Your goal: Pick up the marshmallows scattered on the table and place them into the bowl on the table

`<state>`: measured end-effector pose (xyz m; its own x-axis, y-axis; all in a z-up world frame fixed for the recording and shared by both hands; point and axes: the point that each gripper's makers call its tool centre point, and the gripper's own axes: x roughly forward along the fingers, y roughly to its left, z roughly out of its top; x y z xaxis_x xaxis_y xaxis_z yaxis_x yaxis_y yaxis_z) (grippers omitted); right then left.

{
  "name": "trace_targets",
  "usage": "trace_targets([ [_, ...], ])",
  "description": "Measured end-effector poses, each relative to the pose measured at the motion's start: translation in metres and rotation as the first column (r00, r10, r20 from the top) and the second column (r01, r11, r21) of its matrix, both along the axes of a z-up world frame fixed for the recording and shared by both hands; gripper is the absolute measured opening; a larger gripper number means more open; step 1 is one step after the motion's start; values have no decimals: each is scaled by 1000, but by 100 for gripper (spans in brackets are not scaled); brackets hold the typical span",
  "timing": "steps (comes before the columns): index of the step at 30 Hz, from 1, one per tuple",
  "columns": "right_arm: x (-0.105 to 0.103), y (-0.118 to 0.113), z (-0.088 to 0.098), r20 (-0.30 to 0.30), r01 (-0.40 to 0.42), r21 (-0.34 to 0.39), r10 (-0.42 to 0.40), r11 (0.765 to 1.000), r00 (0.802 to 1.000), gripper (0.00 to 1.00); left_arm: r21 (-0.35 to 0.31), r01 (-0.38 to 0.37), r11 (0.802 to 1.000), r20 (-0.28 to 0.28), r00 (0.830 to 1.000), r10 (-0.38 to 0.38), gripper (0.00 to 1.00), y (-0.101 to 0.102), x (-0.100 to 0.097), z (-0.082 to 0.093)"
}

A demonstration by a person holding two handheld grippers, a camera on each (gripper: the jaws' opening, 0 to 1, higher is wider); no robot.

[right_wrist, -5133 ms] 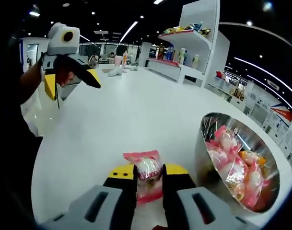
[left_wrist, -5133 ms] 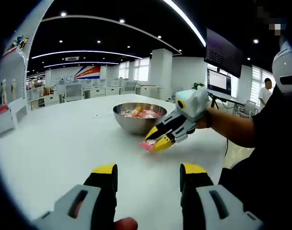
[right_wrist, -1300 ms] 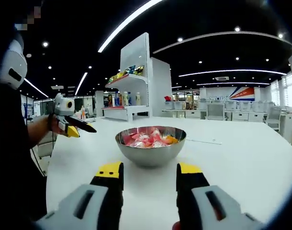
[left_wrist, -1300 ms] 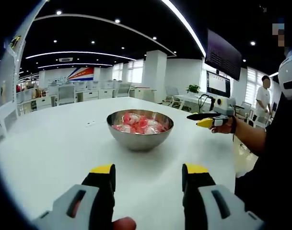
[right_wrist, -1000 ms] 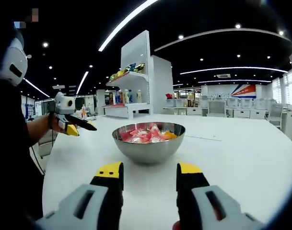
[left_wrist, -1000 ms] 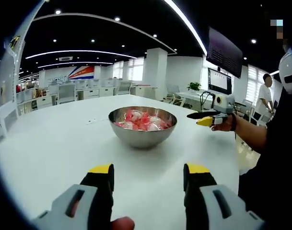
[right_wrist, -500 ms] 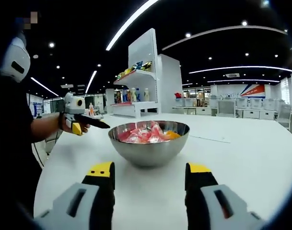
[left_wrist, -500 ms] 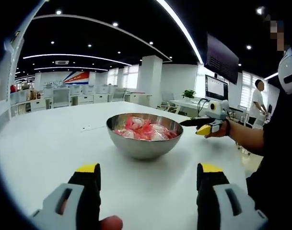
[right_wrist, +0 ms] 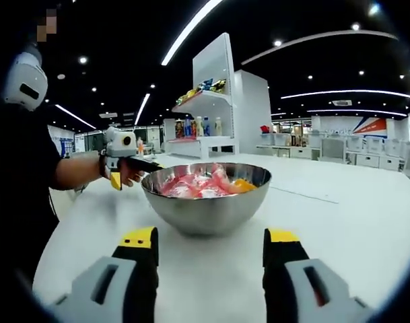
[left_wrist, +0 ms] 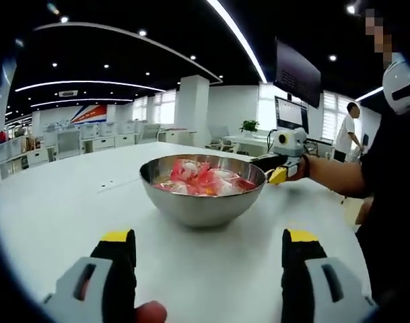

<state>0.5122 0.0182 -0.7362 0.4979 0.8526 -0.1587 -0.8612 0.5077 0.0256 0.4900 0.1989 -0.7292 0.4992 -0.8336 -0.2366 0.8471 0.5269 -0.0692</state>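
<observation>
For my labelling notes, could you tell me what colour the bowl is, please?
Shiny silver metal; the bowl shows best in the right gripper view.

Marshmallows [left_wrist: 205, 182] in the bowl [left_wrist: 203, 205] on the table [left_wrist: 56, 208], both grippers' spread jaws before it.

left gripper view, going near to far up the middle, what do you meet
left claw → bare white table → steel bowl of pink wrapped marshmallows → white desks with green plant → back wall windows
</observation>
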Motion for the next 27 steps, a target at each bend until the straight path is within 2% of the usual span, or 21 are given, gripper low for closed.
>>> trace_targets([
  [6, 6, 4, 3, 31, -63, 1, 63, 998, 998, 66, -11, 32, 999, 43, 999, -31, 94, -5, 15, -1],
  [9, 10, 9, 4, 54, -108, -24, 109, 994, 993, 69, -38, 47, 998, 64, 997, -44, 95, -10, 24, 2],
  [13, 17, 17, 3, 72, -139, -40, 142, 989, 987, 72, -33, 68, 997, 80, 995, -65, 95, -17, 34, -2],
  [22, 24, 29, 3, 110, -224, -32, 226, 974, 968, 81, -15, 161, 987, 83, 984, -159, 95, -30, 36, -17],
  [23, 15, 27, 3, 100, -230, -47, 234, 972, 967, 81, -9, 166, 986, 95, 982, -164, 95, -32, 38, -17],
  [25, 36, 16, -6, 107, -191, -82, 200, 978, 974, 83, -20, 172, 985, 89, 982, -169, 95, -36, 39, -17],
  [27, 40, 21, -5, 104, -221, -54, 226, 974, 969, 85, -26, 174, 984, 92, 981, -171, 95, -37, 45, -18],
])
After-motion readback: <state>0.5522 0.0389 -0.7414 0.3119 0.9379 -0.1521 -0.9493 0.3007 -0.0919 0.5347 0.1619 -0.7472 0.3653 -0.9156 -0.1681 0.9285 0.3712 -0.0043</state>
